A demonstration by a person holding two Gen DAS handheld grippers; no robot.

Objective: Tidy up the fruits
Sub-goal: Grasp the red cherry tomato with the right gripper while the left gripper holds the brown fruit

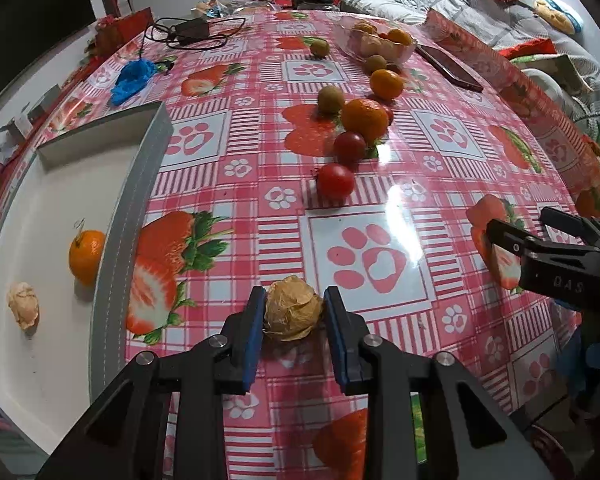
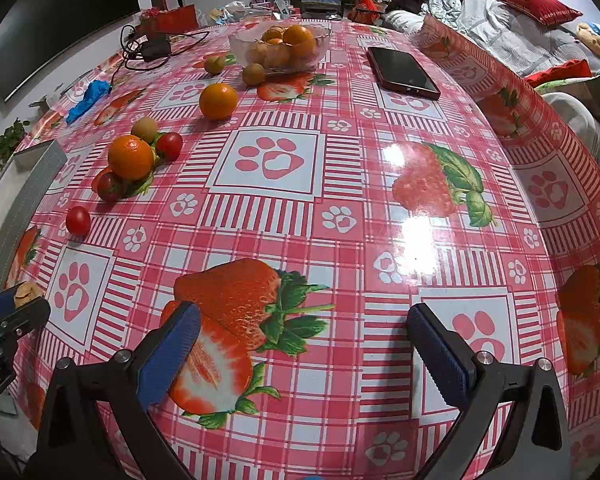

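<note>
**Now: husked fruit clamped beside the tray**

Underneath everything lies a glossy tablecloth [image 2: 340, 184] of red and white checks, printed with paw marks and strawberries, with bright glare spots on its sheen. The grey-rimmed white tray [image 1: 112, 216] serves as landmark at the cloth's left edge. Inside it sit an orange [image 1: 86, 255] against the rim and a pale husked fruit [image 1: 23, 305] further in. Just outside the rim, the left gripper [image 1: 294, 312] has its blue pads pressed on both sides of a papery husked fruit [image 1: 293, 307] resting on the cloth. Well away from the tray, the right gripper [image 2: 300, 344] hangs with jaws wide apart and nothing between them.

Beyond the tray, a loose line of fruit runs away: two tomatoes [image 1: 336, 180], a large orange [image 1: 365, 118], greenish round fruit [image 1: 331, 99], a smaller orange [image 1: 386, 84]. Furthest from the tray stands a glass bowl [image 2: 280, 46] holding more fruit, with a dark phone [image 2: 402, 72] beside it. A blue crumpled thing [image 1: 132, 78] and a black cable [image 1: 188, 32] lie past the tray's far corner.

Bedding and a red cushion [image 2: 538, 4] fill the room's far side; a dark screen [image 2: 60, 4] hangs on the wall.

The tray's near end is cut off by the frame, and the bowl's contents overlap too much to count.
</note>
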